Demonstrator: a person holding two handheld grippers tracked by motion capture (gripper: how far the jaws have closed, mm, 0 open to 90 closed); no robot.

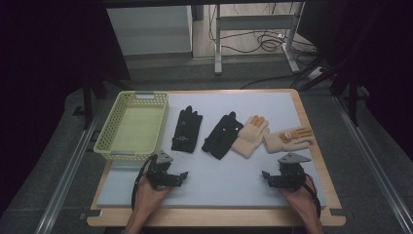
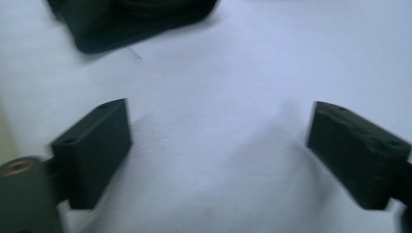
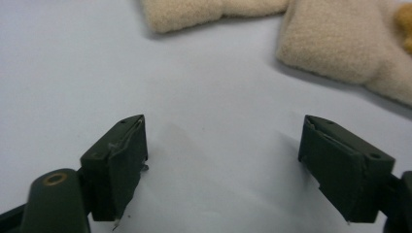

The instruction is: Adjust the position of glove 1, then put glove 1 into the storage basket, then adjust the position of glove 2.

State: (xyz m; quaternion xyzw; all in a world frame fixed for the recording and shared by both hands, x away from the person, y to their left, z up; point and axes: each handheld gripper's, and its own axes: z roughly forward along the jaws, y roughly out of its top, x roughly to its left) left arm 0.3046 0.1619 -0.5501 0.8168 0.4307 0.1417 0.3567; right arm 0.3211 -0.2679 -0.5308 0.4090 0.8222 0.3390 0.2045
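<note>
High view. Two forearms enter from the bottom edge, each hand wrapped around a black two-jaw gripper resting low over the pale grey foam mat [image 1: 229, 180]. The left gripper [image 1: 184, 174] points toward the mat's centre; the right gripper [image 1: 265, 174] faces it from the opposite side, the two well apart. Beyond them lie four gloves in a row: a black fabric glove with a small logo [image 1: 186, 129], a second black glove [image 1: 222, 135] laid at a slant, a cream knitted glove with orange fingertips [image 1: 250, 135] touching it, and another cream knitted glove [image 1: 288, 139] lying sideways. A pale yellow perforated plastic basket [image 1: 109, 139] stands at the mat's left edge.

Left gripper view. The jaws stand wide apart over bare mat [image 2: 218, 97], holding nothing; a black glove's cuff [image 2: 126, 24] lies ahead, clear of them.

Right gripper view. The jaws are likewise spread wide and empty above the mat [image 3: 218, 111]; the cuffs of the two cream gloves [image 3: 340, 43] lie ahead, untouched.
</note>
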